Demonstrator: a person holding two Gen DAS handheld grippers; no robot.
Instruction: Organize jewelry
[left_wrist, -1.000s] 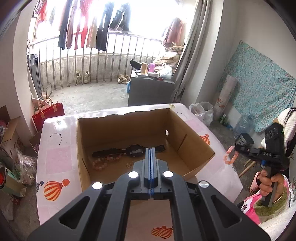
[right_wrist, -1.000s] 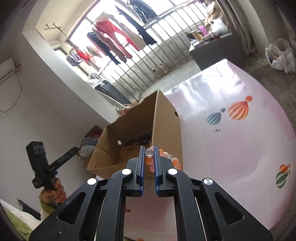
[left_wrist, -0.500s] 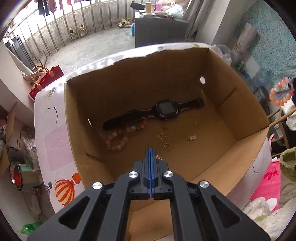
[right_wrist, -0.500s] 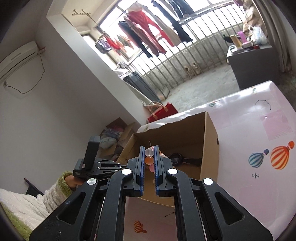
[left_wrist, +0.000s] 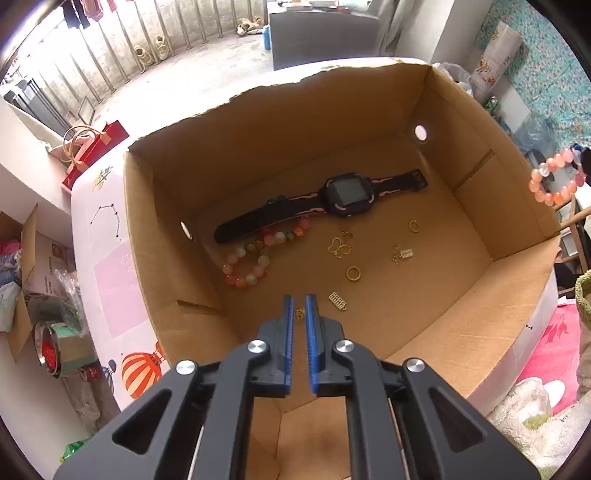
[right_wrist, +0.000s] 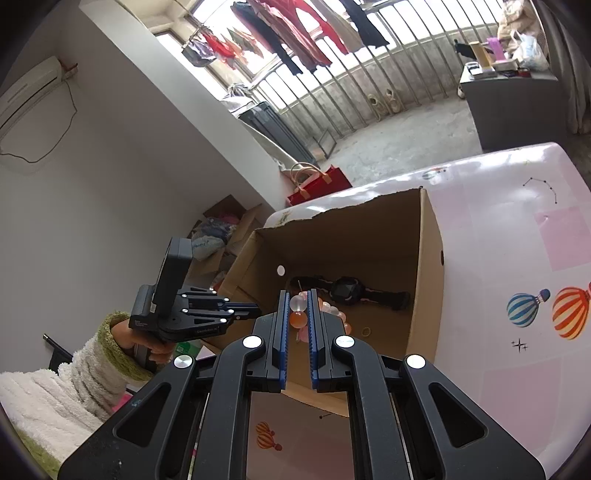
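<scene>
A pink tablecloth (right_wrist: 517, 258) printed with hot-air balloons is seen under an open cardboard box (left_wrist: 369, 122), whose far rim is torn. The left gripper (left_wrist: 300, 304) is held low inside the box, above its floor near the front wall; its blue-lined fingers (left_wrist: 288, 325) are parted by a narrow gap, and a small gold trinket (left_wrist: 299, 314) is seen in that gap. Whether the trinket is touched by the pads cannot be told.

On the box floor a black watch (left_wrist: 347, 195) with pink-edged straps is laid across the back. Just in front of its left strap, touching it, a bracelet of pink, green and orange beads (left_wrist: 255, 258) is lying. To the right of that bracelet small gold pieces are scattered: a butterfly charm (left_wrist: 340, 249), a ring (left_wrist: 353, 273), a second ring (left_wrist: 414, 226) nearer the right wall, and two small ridged silver pieces (left_wrist: 337, 301) (left_wrist: 404, 254).

The right gripper (right_wrist: 298, 310) is held outside the box at its near edge, and its fingers are clamped on a peach bead bracelet (right_wrist: 298, 314), a clear bead and an orange bead being pinched between the pads. In the left wrist view this bracelet (left_wrist: 550, 181) is seen hanging beyond the right wall of the box, well apart from the left gripper. A red gift bag (right_wrist: 317, 181) is standing on the floor behind the table.
</scene>
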